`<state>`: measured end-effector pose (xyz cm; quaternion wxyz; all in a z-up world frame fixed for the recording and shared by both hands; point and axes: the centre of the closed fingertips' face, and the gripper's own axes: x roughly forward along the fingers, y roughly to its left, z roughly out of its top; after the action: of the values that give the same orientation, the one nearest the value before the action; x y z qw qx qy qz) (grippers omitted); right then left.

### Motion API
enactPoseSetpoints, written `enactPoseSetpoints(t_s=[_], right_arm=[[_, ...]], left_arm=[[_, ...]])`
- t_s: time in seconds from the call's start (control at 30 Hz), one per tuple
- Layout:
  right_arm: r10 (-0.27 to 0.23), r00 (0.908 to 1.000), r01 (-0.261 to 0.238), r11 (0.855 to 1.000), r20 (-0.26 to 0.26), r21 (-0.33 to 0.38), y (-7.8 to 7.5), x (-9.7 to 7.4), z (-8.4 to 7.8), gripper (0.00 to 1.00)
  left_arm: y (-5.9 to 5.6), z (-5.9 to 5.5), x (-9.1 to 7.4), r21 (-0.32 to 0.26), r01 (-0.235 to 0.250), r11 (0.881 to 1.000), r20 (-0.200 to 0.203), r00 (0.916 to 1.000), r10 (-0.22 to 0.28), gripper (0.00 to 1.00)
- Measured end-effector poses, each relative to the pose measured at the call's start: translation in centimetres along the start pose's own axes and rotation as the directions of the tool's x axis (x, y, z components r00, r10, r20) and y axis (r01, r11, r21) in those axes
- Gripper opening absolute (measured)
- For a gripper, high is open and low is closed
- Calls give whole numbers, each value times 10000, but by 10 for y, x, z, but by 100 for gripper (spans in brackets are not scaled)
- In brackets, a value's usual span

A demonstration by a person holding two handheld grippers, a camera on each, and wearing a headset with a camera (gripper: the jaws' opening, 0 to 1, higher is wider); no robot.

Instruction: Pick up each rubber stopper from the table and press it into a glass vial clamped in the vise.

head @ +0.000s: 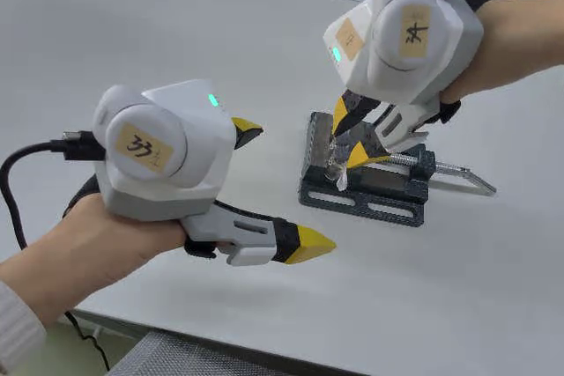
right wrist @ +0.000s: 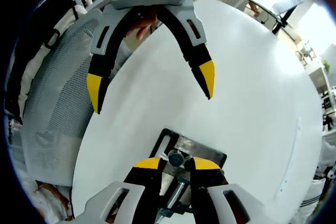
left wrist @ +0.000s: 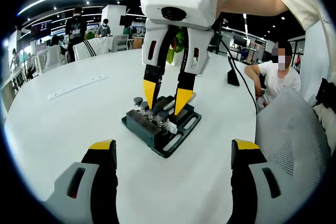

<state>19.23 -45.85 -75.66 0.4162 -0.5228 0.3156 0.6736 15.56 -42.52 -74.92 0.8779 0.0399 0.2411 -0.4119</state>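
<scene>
**Vise** [left wrist: 137, 124]: dark, standing on the white worktop [head: 441, 288]. In the head view its top is largely hidden behind the right gripper [head: 351, 136].

**Glass vials** [left wrist: 145, 107]: clamped in the vise, upright, long axis vertical, with dark stoppers [left wrist: 138, 100] uppermost. The exact count is hard to make out. A clear glass piece at the vise's end is too small to read.

**Right gripper:** directly above the vise, pointing down. Its fingers are narrowly parted either side of one stopper, with nothing seen pinched.

**Left gripper** [head: 280, 187]: held near the vise but apart from it, aimed toward it. Its fingers are spread wide and empty.
</scene>
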Motion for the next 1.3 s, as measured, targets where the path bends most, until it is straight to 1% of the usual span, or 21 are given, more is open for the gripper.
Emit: enactPoseSetpoints(t_s=[0.1,0.23,0.3,0.4,0.47,0.8,1.1,1.3], right_arm=[[164,9998,-166,9997,88,193,2,-3,-1,16],[229,9995,-240,9985,231,496,-1,-4,-2,11],[336,9992,-351,9971,237,673,-1,-4,-2,7],[424,9988,-442,9956,234,832,2,-2,-1,5],[440,9988,-456,9955,205,825,3,-1,-1,3],[505,9987,-514,9950,117,860,0,7,-3,1],[563,9984,-566,9951,54,810,-1,9,-3,0],[554,9985,-554,9951,20,817,-1,9,-4,0]], left_arm=[[0,0,0,11,-9,10000,-7,10000,9,89],[2,1,-1,2,-24,10000,7,10000,24,89],[2,1,-1,9,-26,10000,7,10000,26,89],[2,1,-1,11,-20,10000,11,10000,20,89],[2,1,-1,4,-23,10000,14,10000,23,89],[4,-2,-1,-44,-47,10000,-28,10000,47,89],[4,-1,-1,-79,-61,10000,-36,10000,61,88],[5,-3,0,-117,-24,9999,-40,10000,23,88]])
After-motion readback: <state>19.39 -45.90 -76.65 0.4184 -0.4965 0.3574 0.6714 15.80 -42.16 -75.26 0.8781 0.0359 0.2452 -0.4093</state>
